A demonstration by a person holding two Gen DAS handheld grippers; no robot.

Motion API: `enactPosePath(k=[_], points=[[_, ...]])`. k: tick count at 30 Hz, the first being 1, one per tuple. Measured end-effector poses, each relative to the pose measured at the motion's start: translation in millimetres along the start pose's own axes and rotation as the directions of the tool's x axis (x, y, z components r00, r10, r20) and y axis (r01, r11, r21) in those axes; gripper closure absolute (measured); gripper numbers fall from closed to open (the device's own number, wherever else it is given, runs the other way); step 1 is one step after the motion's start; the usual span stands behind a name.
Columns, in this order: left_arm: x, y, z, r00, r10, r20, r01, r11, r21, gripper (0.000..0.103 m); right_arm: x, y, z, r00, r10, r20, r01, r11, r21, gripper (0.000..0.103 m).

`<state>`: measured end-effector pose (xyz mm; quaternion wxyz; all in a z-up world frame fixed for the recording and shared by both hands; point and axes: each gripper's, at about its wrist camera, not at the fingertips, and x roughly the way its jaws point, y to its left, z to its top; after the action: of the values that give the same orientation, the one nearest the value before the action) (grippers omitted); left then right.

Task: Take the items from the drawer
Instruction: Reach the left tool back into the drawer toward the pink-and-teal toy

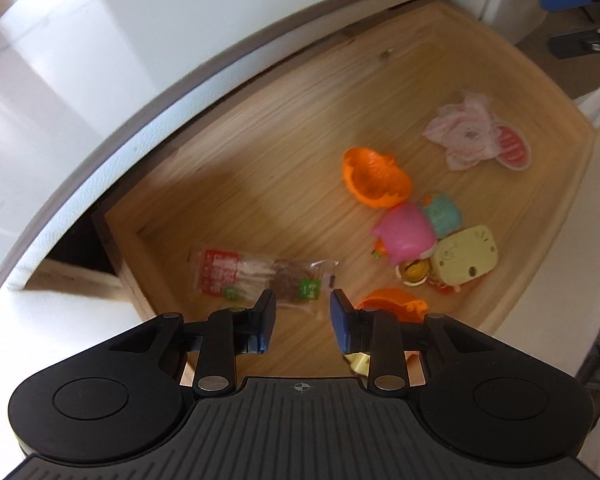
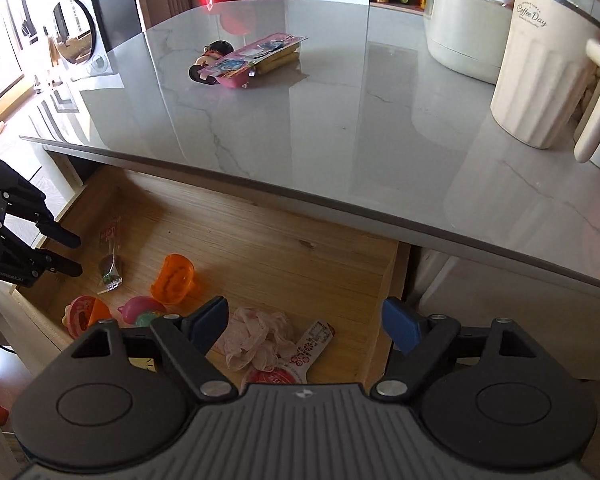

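Your left gripper [image 1: 302, 314] hangs half-spread and empty, just above the clear crinkly snack packet [image 1: 260, 278] lying flat in the wooden drawer [image 1: 260, 128]. The packet looks light, slippery and soft: pinch its thick middle. Your right gripper [image 2: 308, 322] is spread wide and empty.

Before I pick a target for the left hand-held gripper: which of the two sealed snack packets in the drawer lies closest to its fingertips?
The clear snack packet with the red label, just ahead of the left hand-held gripper. The pink-and-white packet lies at the far side.
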<state>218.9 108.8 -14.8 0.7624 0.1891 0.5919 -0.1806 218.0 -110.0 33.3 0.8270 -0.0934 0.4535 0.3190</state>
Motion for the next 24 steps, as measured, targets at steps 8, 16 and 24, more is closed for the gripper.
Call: enactPosePath(k=[8, 16, 24], points=[[26.1, 31.8, 10.6, 0.996, 0.028, -0.089, -0.059, 0.928, -0.368, 0.07, -7.5, 4.3, 4.5, 0.999, 0.028, 0.037, -0.028, 1.0, 0.007, 0.017], [49.6, 27.6, 25.7, 0.989, 0.043, -0.143, -0.097, 0.912, -0.398, 0.069, -14.9, 5.8, 3.9, 0.997, 0.038, 0.064, -0.039, 0.999, 0.007, 0.016], [58.1, 19.2, 31.9, 0.988, 0.081, -0.132, -0.121, 0.934, -0.337, 0.068, -14.8, 1.6, -0.1, 0.998, 0.026, 0.061, -0.028, 0.999, 0.023, 0.016]])
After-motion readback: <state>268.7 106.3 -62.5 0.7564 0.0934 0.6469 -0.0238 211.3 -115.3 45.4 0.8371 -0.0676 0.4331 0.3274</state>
